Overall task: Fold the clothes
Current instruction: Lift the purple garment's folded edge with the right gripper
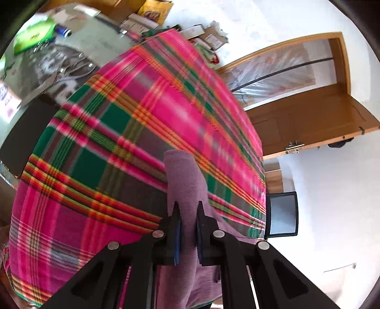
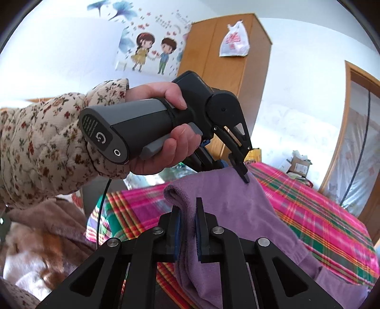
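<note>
A purple fleece garment hangs lifted above a surface covered by a pink, green and orange plaid cloth. My right gripper is shut on a folded edge of it at its near left corner. A hand in a floral sleeve holds my left gripper, whose fingertips pinch the garment's upper edge further right. In the left wrist view the same purple garment fills the gap between the pads of the left gripper, with the plaid cloth spread beneath.
A brown fluffy garment lies at the left. Boxes and papers crowd the surface's far end, and a dark flat object lies by its left edge. A wooden door and a wardrobe with a hanging plastic bag stand beyond.
</note>
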Tool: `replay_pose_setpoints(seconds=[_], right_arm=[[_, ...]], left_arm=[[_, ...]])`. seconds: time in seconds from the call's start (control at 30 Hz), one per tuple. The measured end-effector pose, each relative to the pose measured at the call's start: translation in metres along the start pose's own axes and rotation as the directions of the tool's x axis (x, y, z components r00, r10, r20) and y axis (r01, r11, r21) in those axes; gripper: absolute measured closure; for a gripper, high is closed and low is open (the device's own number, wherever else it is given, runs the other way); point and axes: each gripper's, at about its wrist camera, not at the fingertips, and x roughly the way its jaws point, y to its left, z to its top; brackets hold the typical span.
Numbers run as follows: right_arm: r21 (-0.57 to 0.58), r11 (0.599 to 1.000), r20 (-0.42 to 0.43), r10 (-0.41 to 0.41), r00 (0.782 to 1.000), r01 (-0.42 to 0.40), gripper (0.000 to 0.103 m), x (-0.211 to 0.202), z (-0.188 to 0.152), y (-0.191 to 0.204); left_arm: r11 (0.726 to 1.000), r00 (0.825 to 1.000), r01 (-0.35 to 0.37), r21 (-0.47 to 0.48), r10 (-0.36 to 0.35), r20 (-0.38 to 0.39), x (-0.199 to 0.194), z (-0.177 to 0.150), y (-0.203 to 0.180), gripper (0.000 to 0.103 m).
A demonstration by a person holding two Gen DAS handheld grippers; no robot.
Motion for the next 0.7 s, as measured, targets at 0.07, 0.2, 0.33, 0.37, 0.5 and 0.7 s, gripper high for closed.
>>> replay_pose_setpoints(seconds=[0.07, 0.2, 0.33, 0.37, 0.5, 0.7], right_arm=[[0.012, 1.0, 0.019, -0.009, 1.0, 0.009, 0.093, -0.009, 0.003, -0.005], [0.037, 0.999, 0.056, -0.038, 0.998, 0.036, 0.093, -0.028, 0.006, -0.013], [0.068, 0.996, 0.086, -0.061, 0.994, 0.055, 0.093, -0.042, 0.01, -0.023], [0.076, 0.995, 0.093, -0.067, 0.993, 0.06, 0.093, -0.044, 0.011, -0.026], [0.102, 0.992, 0.111, -0.088, 0.99, 0.077, 0.093, -0.058, 0.011, -0.034], [0.131, 0.985, 0.127, -0.126, 0.984, 0.11, 0.093, -0.079, 0.007, -0.045]], left_arm=[[1.0, 1.0, 0.0, 0.018, 0.0, 0.016, -0.005, -0.004, -0.016, 0.093], [0.999, 0.999, 0.004, 0.049, -0.006, 0.036, -0.009, -0.007, -0.039, 0.093], [0.996, 0.999, 0.011, 0.084, -0.015, 0.047, -0.011, -0.013, -0.059, 0.093], [0.996, 0.999, 0.018, 0.089, -0.022, 0.047, -0.011, -0.015, -0.064, 0.093], [0.993, 0.999, 0.015, 0.114, -0.021, 0.05, -0.005, -0.021, -0.085, 0.093], [0.988, 0.999, -0.001, 0.152, -0.005, 0.045, 0.005, -0.03, -0.115, 0.093]])
